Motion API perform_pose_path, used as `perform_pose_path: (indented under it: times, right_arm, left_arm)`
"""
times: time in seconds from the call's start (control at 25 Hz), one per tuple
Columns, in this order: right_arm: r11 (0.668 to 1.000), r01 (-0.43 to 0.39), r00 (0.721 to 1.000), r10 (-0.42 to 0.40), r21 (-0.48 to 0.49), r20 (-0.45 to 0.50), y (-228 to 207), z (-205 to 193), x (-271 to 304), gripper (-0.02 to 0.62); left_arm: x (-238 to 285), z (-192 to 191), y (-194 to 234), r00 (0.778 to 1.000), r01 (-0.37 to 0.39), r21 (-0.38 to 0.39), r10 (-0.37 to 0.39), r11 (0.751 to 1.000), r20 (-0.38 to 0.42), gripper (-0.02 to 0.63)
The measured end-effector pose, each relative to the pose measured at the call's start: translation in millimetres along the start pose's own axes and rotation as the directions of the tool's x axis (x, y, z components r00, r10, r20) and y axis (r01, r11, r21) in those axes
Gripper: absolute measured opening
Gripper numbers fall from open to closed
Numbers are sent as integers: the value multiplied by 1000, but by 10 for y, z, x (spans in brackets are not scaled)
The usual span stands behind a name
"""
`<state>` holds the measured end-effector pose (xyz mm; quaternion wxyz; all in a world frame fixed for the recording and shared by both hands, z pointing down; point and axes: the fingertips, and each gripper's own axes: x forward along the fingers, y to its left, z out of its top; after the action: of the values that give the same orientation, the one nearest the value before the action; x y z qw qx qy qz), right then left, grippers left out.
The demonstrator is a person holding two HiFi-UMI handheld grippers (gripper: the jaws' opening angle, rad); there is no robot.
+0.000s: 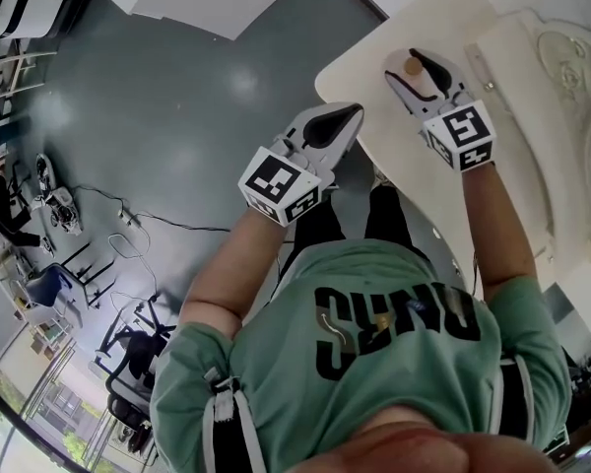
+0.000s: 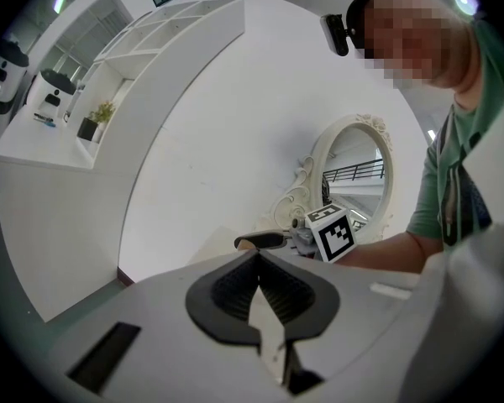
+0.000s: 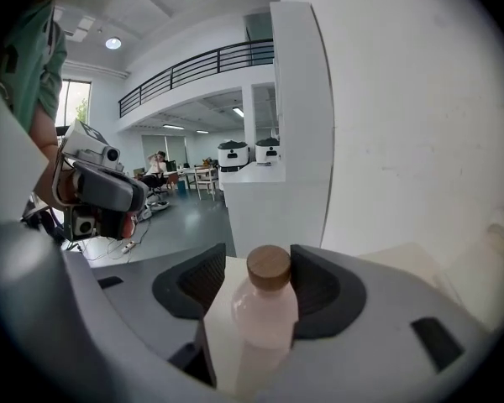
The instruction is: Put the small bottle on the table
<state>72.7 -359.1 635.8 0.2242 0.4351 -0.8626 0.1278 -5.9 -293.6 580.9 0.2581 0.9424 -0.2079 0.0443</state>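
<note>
The small bottle is pale pink with a round wooden cap. It stands upright between the jaws of my right gripper, over the cream table; its base is hidden. In the right gripper view the right gripper has its jaws spread, with a gap between the left pad and the bottle, so the pads do not press on it. My left gripper hovers off the table's left edge. Its jaws meet at the tips with nothing between them.
An ornate white-framed mirror leans at the table's right side, seen also as an oval mirror in the left gripper view. A white wall and counter stand beyond the table. Grey floor lies to the left, with chairs and cables farther off.
</note>
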Motion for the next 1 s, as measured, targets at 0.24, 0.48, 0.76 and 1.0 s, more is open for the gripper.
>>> perform_pose_path:
  times: [0.24, 0.48, 0.76, 1.0]
  right_arm:
    - [999, 29, 1000, -29, -22, 1, 35, 216, -360, 227]
    - [999, 24, 998, -23, -21, 62, 103, 704, -883, 201]
    - [1000, 17, 983, -17, 4, 182, 70, 1499, -1609, 147]
    - [1000, 4, 970, -2, -9, 245, 54, 2037, -2106, 107]
  left_arm:
    - [-264, 329, -139, 1000, -21, 30, 21, 999, 21, 9]
    - [-455, 773, -385, 998, -33, 64, 29, 997, 54, 9]
    - [-621, 1523, -720, 992, -39, 135, 22, 990, 122, 9]
    - [-749, 2023, -914, 984, -58, 170, 28, 984, 174, 9]
